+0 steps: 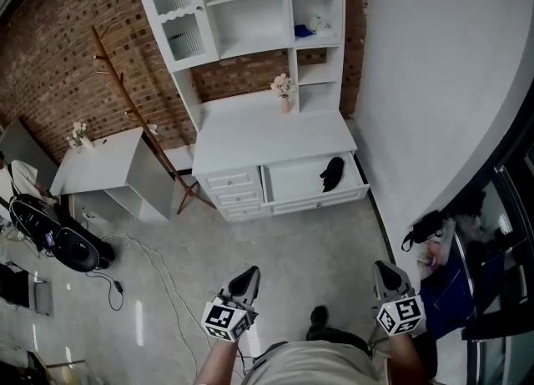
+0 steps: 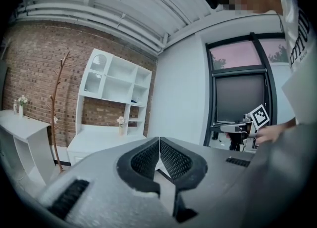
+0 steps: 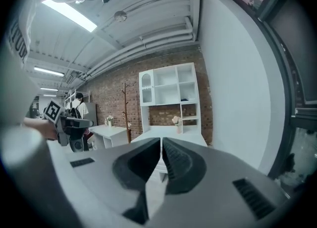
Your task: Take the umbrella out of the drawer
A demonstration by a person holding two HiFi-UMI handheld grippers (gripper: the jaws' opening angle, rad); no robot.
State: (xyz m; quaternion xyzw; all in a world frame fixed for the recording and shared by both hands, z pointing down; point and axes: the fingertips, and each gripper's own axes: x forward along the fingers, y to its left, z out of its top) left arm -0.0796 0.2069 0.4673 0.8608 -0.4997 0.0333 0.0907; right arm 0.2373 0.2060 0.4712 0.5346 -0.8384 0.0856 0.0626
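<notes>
While the umbrella (image 1: 333, 173) lies at the right end of the open drawer (image 1: 292, 181), the left gripper (image 1: 247, 277) and right gripper (image 1: 386, 271) hang well short of that drawer, jaws pressed together and empty, probably because the approach comes first.

Even, fairly bright indoor light fills the head view, and shadows there are soft and faint. Above and left of the right gripper (image 3: 162, 142), a ceiling strip light (image 3: 70, 14) glares white. Right of the left gripper (image 2: 159, 142), a window (image 2: 238, 56) glows dull pink. Both gripper views bulge strongly and blacken at the corners, and nearby surfaces look soft, perhaps unfocused.
</notes>
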